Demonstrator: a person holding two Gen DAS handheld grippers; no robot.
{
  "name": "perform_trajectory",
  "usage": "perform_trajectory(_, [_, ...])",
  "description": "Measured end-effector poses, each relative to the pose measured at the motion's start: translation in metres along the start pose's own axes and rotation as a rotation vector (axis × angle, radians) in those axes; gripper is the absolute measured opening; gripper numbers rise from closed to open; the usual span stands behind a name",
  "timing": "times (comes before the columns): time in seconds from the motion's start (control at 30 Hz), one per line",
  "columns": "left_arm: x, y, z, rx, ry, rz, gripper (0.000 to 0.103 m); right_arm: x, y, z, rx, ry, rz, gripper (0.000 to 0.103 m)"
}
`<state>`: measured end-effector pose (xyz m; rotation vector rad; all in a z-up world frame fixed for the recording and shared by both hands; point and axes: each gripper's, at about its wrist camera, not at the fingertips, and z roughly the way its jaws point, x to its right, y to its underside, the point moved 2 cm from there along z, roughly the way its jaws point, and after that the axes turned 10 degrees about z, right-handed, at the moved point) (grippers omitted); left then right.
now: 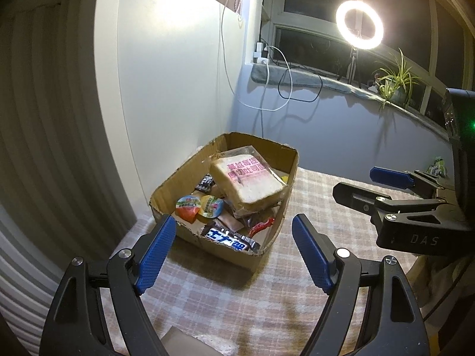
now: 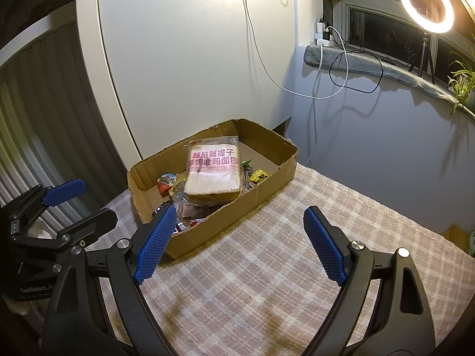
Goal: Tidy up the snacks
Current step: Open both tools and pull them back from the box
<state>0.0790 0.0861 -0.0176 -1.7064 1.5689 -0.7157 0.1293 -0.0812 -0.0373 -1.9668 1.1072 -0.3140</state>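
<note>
Both the left gripper and right gripper hang with fingers apart and empty, near of the box where the bread lies atop the snacks, seemingly nearer the left.

Quick count: 1 cardboard box on the checked worktop, w/ 1 bagged bread slice on top of the pile, pink print on it. 2 round jelly cups, side by side at approx 9 o'clock of the bread. 1 dark choc bar at 6 o'clock, 1 red wrapper just beside it. 1 yellow packet at 3 o'clock from the right wrist view. More small wrappers under the bread, can't count em. 2 hand-held grippers: left hand-held gripper, right hand-held gripper. Also 1 ring light, 1 potted plant.
</note>
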Motion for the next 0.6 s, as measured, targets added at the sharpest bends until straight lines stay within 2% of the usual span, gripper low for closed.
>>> perform_trajectory(0.6, [0.0019, -0.0016, -0.0037, 0.009, 0.002, 0.003, 0.081, 0.0032, 0.004, -0.0011, -0.005, 0.007, 0.007, 0.09])
